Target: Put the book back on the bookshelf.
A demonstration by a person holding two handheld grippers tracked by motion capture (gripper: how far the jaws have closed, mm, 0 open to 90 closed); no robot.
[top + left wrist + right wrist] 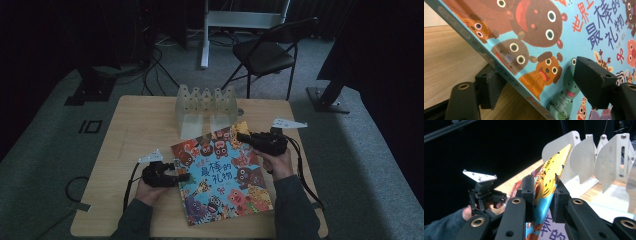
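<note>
black jaws of the right tool (pixel 543 202) stand nearest the lens in the right gripper view, pressed together on the top corner of the picture book (pixel 549 182), one jaw on each face of the cover. that corner is lifted off the desk (pixel 135 125) and points toward the pale metal book rack (pixel 599 162), whose upright dividers stand just beyond it.

from the high view the picture book (pixel 222 172) lies near the middle of the desk, rotated so its long axis runs from the near edge up toward the book rack (pixel 206 107). its spine edge faces the person's left, and the left tool (pixel 172 176) meets it there. in the left gripper view the left tool (pixel 534 82) has one jaw under the book and one on the printed cover, bracketing the edge of the picture book (pixel 536 50); they look closed on it, though the exact contact of the lower jaw is partly hidden.

the right tool (pixel 250 139) holds the far corner and is the nearer of the two to the rack, so it would likely lead. the rack lies straight beyond the book's far end, just apart from it; standing the book into a slot probably calls for tipping its long axis upright with the spine kept low.

a folding chair (pixel 265 52) stands on the carpet behind the desk.
</note>
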